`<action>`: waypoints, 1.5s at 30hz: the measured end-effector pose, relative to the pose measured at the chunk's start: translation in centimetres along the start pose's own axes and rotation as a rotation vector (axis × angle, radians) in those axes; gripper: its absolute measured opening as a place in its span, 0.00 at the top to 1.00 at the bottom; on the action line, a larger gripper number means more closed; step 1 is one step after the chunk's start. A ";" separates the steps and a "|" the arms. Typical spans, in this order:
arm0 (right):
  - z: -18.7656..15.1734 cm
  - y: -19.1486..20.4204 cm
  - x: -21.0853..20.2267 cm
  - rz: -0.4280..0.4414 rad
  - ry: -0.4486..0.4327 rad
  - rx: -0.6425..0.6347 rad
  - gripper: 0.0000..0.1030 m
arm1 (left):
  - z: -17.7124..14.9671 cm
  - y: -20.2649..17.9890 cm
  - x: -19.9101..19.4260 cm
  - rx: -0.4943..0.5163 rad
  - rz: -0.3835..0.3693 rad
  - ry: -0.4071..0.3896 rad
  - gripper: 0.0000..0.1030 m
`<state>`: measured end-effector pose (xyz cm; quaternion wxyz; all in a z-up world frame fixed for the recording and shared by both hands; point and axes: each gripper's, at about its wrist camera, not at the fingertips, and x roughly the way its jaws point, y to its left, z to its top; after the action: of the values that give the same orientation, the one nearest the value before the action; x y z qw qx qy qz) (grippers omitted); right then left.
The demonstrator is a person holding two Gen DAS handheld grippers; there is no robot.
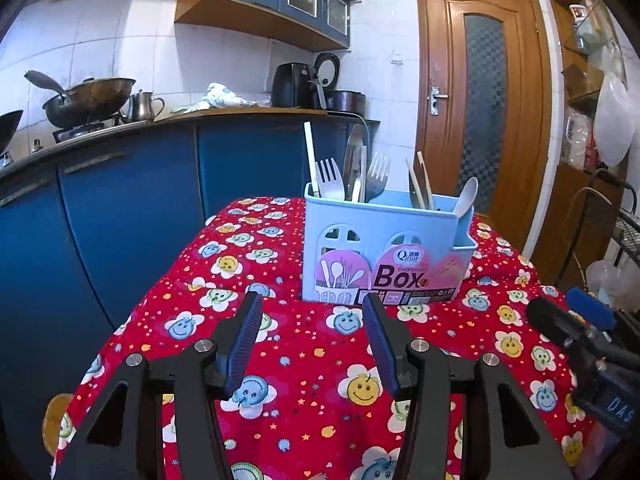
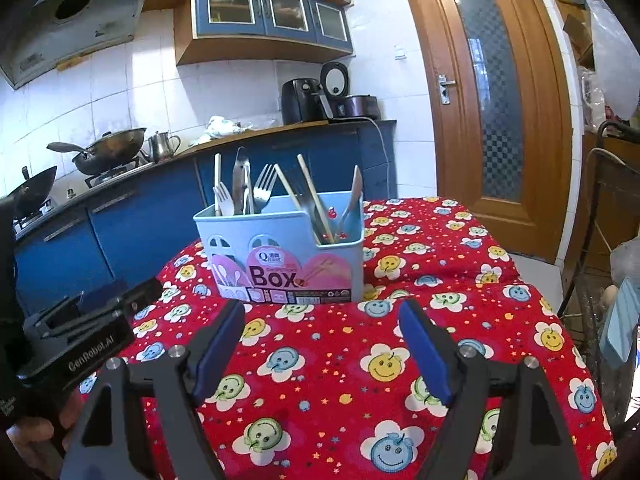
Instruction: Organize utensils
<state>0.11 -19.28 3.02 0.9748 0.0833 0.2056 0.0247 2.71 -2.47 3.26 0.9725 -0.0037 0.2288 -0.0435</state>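
Note:
A light blue utensil box (image 1: 384,248) with a pink "Box" label stands on the table's red smiley-face cloth (image 1: 304,380). It holds forks (image 1: 330,178), a metal knife, wooden chopsticks (image 1: 420,180) and a white spoon (image 1: 468,196). My left gripper (image 1: 312,304) is open and empty, just in front of the box. In the right wrist view the box (image 2: 284,256) stands ahead and slightly left of my right gripper (image 2: 322,312), which is open and empty. The left gripper's body (image 2: 84,328) shows at the left there.
A blue kitchen counter (image 1: 120,184) with woks (image 1: 88,100), a metal pitcher and an air fryer (image 1: 292,84) runs behind the table. A wooden door (image 1: 480,100) stands at the back right. A chair and shelves stand at the right edge.

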 end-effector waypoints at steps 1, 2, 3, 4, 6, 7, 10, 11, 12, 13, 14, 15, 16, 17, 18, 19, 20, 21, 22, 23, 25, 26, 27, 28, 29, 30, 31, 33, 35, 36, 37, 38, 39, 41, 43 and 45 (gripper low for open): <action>0.0 -0.1 0.0 0.001 -0.003 0.004 0.21 | -0.1 0.0 0.0 0.001 0.005 -0.001 0.48; 0.0 -0.2 -0.1 0.002 -0.008 0.009 0.21 | -0.2 0.0 0.1 0.000 0.008 -0.004 0.48; 0.0 -0.2 -0.2 0.000 -0.012 0.012 0.21 | -0.2 0.0 0.1 -0.001 0.009 -0.004 0.48; 0.1 -0.3 -0.2 -0.002 -0.017 0.016 0.21 | -0.2 0.0 0.2 -0.004 0.010 -0.005 0.48; 0.1 -0.3 -0.3 -0.007 -0.022 0.022 0.21 | -0.1 0.1 0.1 -0.010 0.014 -0.010 0.48; 0.1 -0.3 -0.3 -0.008 -0.023 0.023 0.21 | -0.1 0.1 0.1 -0.013 0.016 -0.013 0.48; 0.2 -0.3 -0.3 -0.010 -0.025 0.020 0.21 | -0.1 0.3 0.1 -0.021 0.018 -0.016 0.48; 0.2 -0.2 -0.4 -0.012 -0.027 0.017 0.21 | -0.1 0.3 0.1 -0.023 0.019 -0.015 0.48; 0.2 -0.2 -0.4 -0.012 -0.028 0.015 0.21 | -0.1 0.3 0.1 -0.025 0.019 -0.016 0.48; 0.2 -0.1 -0.4 -0.013 -0.028 0.012 0.21 | -0.1 0.4 0.1 -0.027 0.020 -0.016 0.48; 0.2 -0.1 -0.4 -0.014 -0.029 0.011 0.21 | -0.1 0.4 0.1 -0.029 0.020 -0.017 0.48; 0.2 -0.1 -0.3 -0.014 -0.028 0.012 0.21 | -0.1 0.4 0.1 -0.030 0.021 -0.018 0.48; 0.2 -0.1 -0.4 -0.012 -0.028 0.013 0.21 | -0.1 0.4 0.1 -0.031 0.021 -0.019 0.48; 0.2 -0.1 -0.3 -0.013 -0.026 0.014 0.21 | -0.1 0.4 0.1 -0.032 0.022 -0.019 0.48; 0.2 -0.1 -0.4 -0.012 -0.025 0.015 0.21 | -0.1 0.4 0.0 -0.033 0.022 -0.020 0.48; 0.2 -0.1 -0.3 -0.013 -0.025 0.017 0.21 | -0.1 0.4 0.0 -0.034 0.023 -0.020 0.48; 0.2 -0.1 -0.3 -0.013 -0.024 0.018 0.21 | -0.1 0.4 0.0 -0.033 0.023 -0.020 0.48; 0.2 -0.1 -0.3 -0.013 -0.024 0.018 0.21 | -0.1 0.4 0.0 -0.033 0.024 -0.021 0.48; 0.2 -0.1 -0.3 -0.012 -0.023 0.018 0.21 | -0.1 0.4 0.0 -0.033 0.024 -0.021 0.48; 0.2 -0.1 -0.3 -0.012 -0.023 0.018 0.21 | -0.1 0.4 0.0 -0.032 0.024 -0.022 0.48; 0.2 -0.2 -0.3 -0.012 -0.020 0.018 0.21 | -0.1 0.4 0.0 -0.031 0.026 -0.023 0.48; 0.2 -0.2 -0.2 -0.011 -0.020 0.018 0.21 | -0.1 0.4 0.0 -0.031 0.026 -0.023 0.48; 0.2 -0.2 -0.3 -0.012 -0.019 0.018 0.21 | -0.1 0.5 0.0 -0.033 0.026 -0.023 0.48; 0.1 -0.2 -0.3 -0.012 -0.020 0.018 0.21 | -0.1 0.5 0.0 -0.032 0.027 -0.024 0.48; 0.2 -0.2 -0.3 -0.012 -0.020 0.018 0.21 | -0.1 0.5 0.0 -0.032 0.029 -0.026 0.48; 0.2 -0.2 -0.2 -0.012 -0.020 0.018 0.21 | -0.1 0.4 -0.1 -0.032 0.030 -0.027 0.48; 0.2 -0.2 -0.3 -0.012 -0.020 0.018 0.21 | -0.1 0.5 -0.1 -0.032 0.030 -0.028 0.48; 0.2 -0.2 -0.2 -0.012 -0.020 0.018 0.21 | -0.1 0.4 -0.1 -0.031 0.030 -0.027 0.48; 0.2 -0.2 -0.2 -0.011 -0.019 0.018 0.21 | -0.1 0.4 -0.1 -0.032 0.031 -0.027 0.48; 0.2 -0.2 -0.2 -0.011 -0.019 0.018 0.21 | -0.1 0.4 -0.1 -0.032 0.030 -0.028 0.48; 0.2 -0.2 -0.3 -0.011 -0.019 0.018 0.21 | 0.0 0.4 -0.1 -0.032 0.030 -0.029 0.48; 0.2 -0.2 -0.3 -0.011 -0.020 0.018 0.21 | 0.0 0.4 -0.1 -0.032 0.030 -0.029 0.48; 0.2 -0.2 -0.3 -0.011 -0.020 0.018 0.21 | 0.0 0.4 -0.1 -0.032 0.030 -0.029 0.48; 0.2 -0.2 -0.3 -0.011 -0.020 0.017 0.21 | 0.0 0.5 -0.1 -0.033 0.030 -0.030 0.48; 0.2 -0.2 -0.3 -0.012 -0.020 0.017 0.21 | 0.0 0.5 -0.1 -0.033 0.030 -0.030 0.48; 0.2 -0.2 -0.3 -0.012 -0.020 0.017 0.21 | 0.0 0.5 -0.1 -0.032 0.030 -0.030 0.48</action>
<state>-0.08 -19.49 3.23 0.9762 0.0905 0.1964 0.0163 2.63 -1.98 3.29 0.9762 -0.0166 0.2149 -0.0252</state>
